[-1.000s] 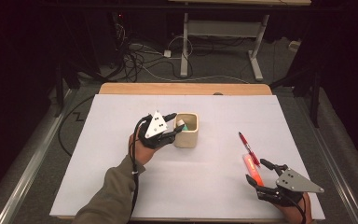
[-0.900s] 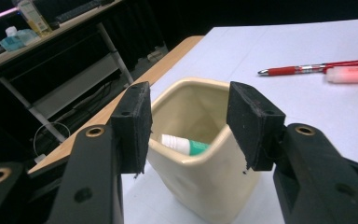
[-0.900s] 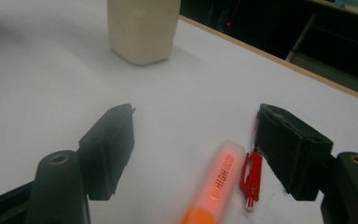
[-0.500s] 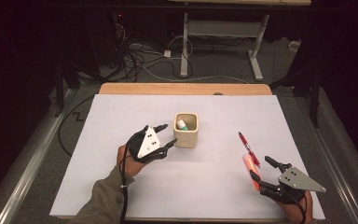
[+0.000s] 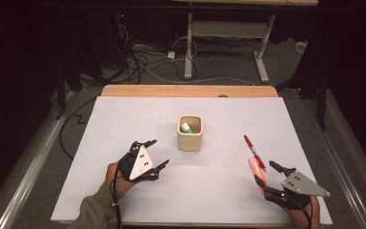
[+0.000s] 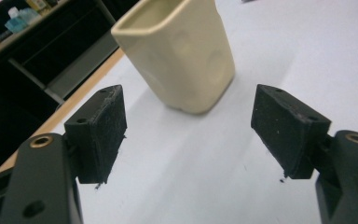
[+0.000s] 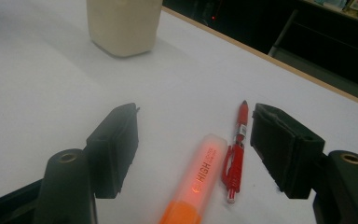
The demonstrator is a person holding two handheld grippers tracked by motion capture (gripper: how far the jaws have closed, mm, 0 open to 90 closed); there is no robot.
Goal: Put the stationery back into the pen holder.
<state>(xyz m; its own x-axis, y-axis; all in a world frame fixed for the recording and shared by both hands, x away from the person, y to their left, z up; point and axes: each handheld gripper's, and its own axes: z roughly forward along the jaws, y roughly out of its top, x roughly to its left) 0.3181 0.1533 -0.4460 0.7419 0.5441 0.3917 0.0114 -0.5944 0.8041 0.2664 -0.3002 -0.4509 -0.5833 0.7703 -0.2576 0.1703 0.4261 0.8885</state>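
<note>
A cream square cup (image 5: 190, 138) stands mid-table with a small green-and-white item (image 5: 186, 127) inside it. My left gripper (image 5: 158, 152) sits low to the cup's near left, apart from it. Its jaws have just been opening and are open, with nothing between them. In the left gripper view the cup (image 6: 182, 51) stands ahead of the left gripper (image 6: 189, 126). My right gripper (image 5: 264, 172) rests at the near right, open. Its jaws have just been closing a little around an orange highlighter (image 7: 200, 175) and a red pen (image 7: 235, 149), with the pads clear of both.
The white table cover (image 5: 124, 119) ends at a wooden strip (image 5: 186, 90) along the far edge. Beyond it are cables and a desk frame (image 5: 224, 28) on the floor. Grey floor runs along both sides of the table.
My left gripper has drawn back from the cup toward the near left and sunk, its jaws wider apart. The green-and-white item now lies in the cup. The right hand has stayed put.
</note>
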